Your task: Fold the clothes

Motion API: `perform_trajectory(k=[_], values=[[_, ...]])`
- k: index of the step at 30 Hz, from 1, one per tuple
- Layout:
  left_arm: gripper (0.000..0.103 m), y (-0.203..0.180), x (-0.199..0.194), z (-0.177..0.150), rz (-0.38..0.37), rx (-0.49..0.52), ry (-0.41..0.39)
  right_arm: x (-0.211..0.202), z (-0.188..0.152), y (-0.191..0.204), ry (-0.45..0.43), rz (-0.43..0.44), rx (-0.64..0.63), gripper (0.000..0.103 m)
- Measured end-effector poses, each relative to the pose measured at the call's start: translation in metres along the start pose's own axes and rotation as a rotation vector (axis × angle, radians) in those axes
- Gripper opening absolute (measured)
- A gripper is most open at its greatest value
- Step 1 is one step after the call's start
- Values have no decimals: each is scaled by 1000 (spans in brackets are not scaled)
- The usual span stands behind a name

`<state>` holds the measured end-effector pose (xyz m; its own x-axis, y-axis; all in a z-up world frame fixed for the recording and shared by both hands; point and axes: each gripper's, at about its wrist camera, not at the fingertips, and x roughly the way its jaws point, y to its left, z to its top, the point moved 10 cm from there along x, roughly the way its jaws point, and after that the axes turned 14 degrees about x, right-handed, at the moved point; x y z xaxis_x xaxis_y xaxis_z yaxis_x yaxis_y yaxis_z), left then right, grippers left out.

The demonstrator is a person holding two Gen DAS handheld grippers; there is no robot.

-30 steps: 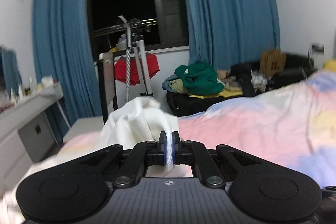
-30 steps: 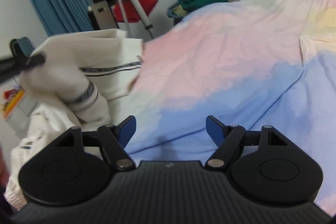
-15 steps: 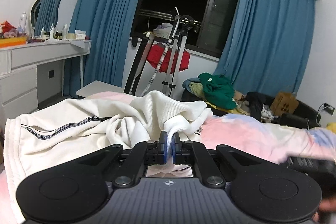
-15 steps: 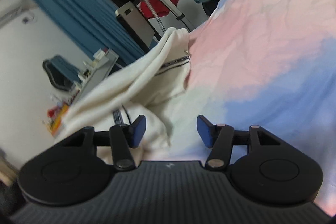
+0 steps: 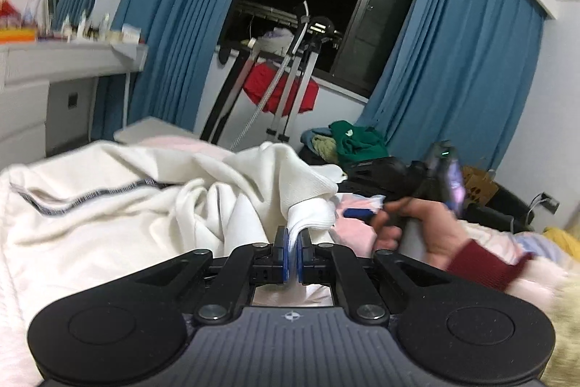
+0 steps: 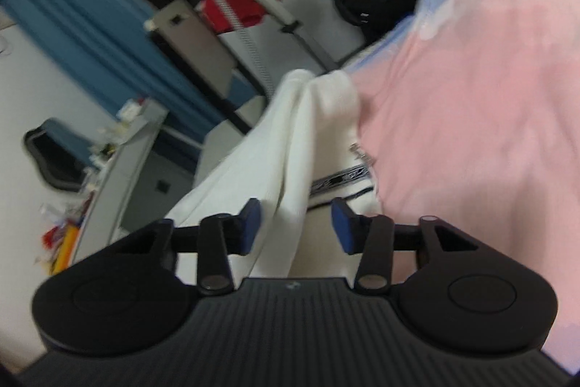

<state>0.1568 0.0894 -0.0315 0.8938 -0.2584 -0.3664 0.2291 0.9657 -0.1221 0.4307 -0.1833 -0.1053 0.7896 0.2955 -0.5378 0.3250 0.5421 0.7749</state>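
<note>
Left wrist view: a white garment (image 5: 119,205) is seen spread and bunched over a pastel pink and blue bed cover (image 5: 362,223). Its long axis runs roughly from the left edge of the picture toward the centre, where one ribbed end is drawn up to the left gripper (image 5: 292,254). A dark patterned trim band (image 5: 83,196) is noted along one edge of the cloth; any lettering on it is too small to be read.

The left gripper is found closed tight on that ribbed end, with only a thin fold of white fabric nipped between the blue pads (image 5: 284,252).

The right gripper (image 5: 362,213) is seen to the right of the pinch point, carried by a hand (image 5: 427,234) in a dark red sleeve (image 5: 485,263); it is blurred.

Right wrist view: the garment (image 6: 290,151) is shown as a long strip running from between the fingers up and away toward the bed's far edge. The right gripper (image 6: 295,225) is recorded as part open and closing, with folds of white cloth lying between its fingers. The left pad (image 6: 250,223) is just beside the cloth; firm contact cannot be confirmed. The trim band (image 6: 340,178) bears a repeated pattern or script, which is not legible.
</note>
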Motion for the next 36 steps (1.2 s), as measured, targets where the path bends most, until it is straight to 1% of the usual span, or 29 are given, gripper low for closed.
perform_trajectory(k=[2,4,6,9,10,11,12,13,14,17,20,23,26,31,34,36], values=[[5,4,6,-3,-1,-16,9,14,8,-9,-20,-17,71,36],[5,4,10,-4,-4,-19,13,23,18,-17,-61,-24,142,33],[5,4,13,-6,-8,-20,18,35,24,-18,-66,-38,140,32],[5,3,17,-9,-14,-19,23,52,26,-6,-18,-33,71,32],[5,2,18,-9,-20,-18,26,57,25,0,6,-33,39,28],[5,-1,19,-9,-27,-16,25,61,24,5,24,-45,-3,18],[5,-4,20,-9,-34,-13,23,61,22,10,22,-79,-64,11],[5,-6,21,-8,-33,-5,22,57,23,16,4,-97,-111,9],[5,-8,21,-8,-29,6,19,50,27,21,-20,-89,-131,8],[5,-16,21,-8,-41,45,8,19,42,34,-67,-27,-120,8],[5,-27,19,-7,-78,71,-9,-20,56,44,-100,-18,-159,7],[5,-38,15,-8,-127,84,-18,-73,73,50,-172,22,-174,7],[5,-44,11,-9,-160,98,-24,-131,93,35,-264,24,-164,7],[5,-48,12,-18,-219,69,17,-231,120,-40,-420,-3,-39,7],[5,-51,17,-22,-222,70,37,-277,112,-95,-432,-1,63,7],[5,-49,20,-24,-196,82,43,-295,97,-130,-404,20,150,7]])
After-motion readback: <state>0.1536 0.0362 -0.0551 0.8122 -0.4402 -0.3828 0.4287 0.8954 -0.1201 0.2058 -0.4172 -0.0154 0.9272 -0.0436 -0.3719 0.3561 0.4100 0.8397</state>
